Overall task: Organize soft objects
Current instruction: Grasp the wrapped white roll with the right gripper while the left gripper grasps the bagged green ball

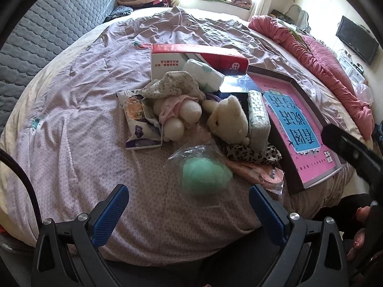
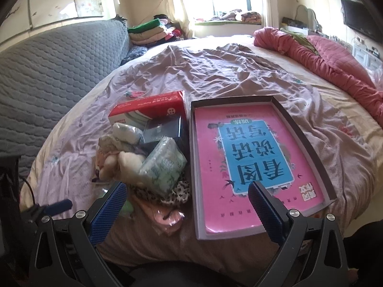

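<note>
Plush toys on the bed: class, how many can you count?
2. The cream teddy bear lies mid-pile beside the tissue pack; the doll in pink lies just left of it. Others may be buried underneath.

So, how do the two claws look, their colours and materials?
Both look alike. The left claw and right claw each have two blue fingers with ribbed, textured pads on black frames with silver bolts. A black cable curves beside the left one.

Fuzzy plush bear (image 1: 229, 117), crinkly clear plastic bag (image 1: 203, 167), glossy pink book (image 2: 251, 162)
</note>
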